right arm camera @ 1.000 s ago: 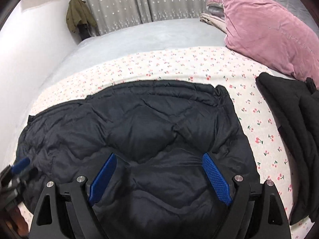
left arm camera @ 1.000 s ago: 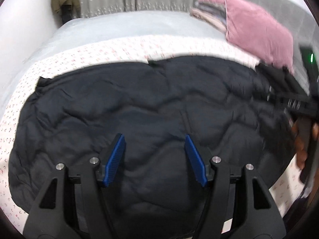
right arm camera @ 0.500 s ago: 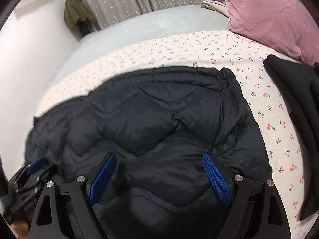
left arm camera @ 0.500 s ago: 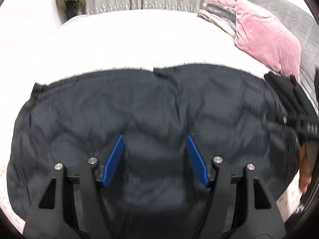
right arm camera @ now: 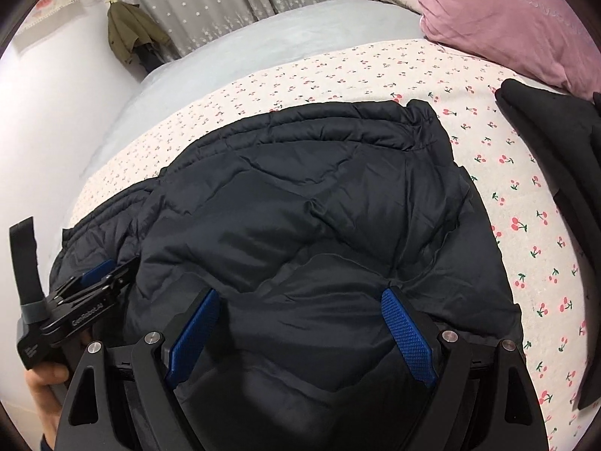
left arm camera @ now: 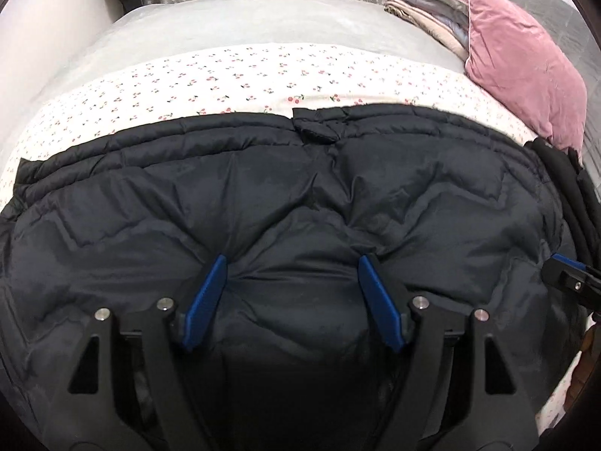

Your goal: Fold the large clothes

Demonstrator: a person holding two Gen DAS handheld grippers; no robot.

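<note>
A dark quilted puffer jacket point(left arm camera: 300, 195) point(right arm camera: 319, 195) lies spread on the cherry-print sheet point(left arm camera: 225, 86) of a bed. My left gripper point(left arm camera: 293, 263) points down at its near middle. Its jaws are opening, and its blue fingertips point(left arm camera: 216, 274) dent the fabric, which bulges between them without being pinched. It also shows in the right wrist view as the left gripper point(right arm camera: 94, 282), held by a hand point(right arm camera: 41, 383). My right gripper point(right arm camera: 300, 297) stands wide open over the jacket's right part, puffy fabric filling the gap. Only an edge of the right gripper point(left arm camera: 571, 274) appears in the left wrist view.
A folded black garment point(right arm camera: 556, 143) point(left arm camera: 563, 180) lies just right of the jacket. A pink pillow point(left arm camera: 526, 67) and stacked linens point(left arm camera: 424, 11) sit at the far right. Grey bedding, a curtain and an olive coat point(right arm camera: 131, 34) are behind. A white wall runs along the left.
My left gripper has come closer to the jacket and its fingertips now dent the fabric; its jaws stand a little wider. The right gripper has rolled slightly but stayed over the same spot.
</note>
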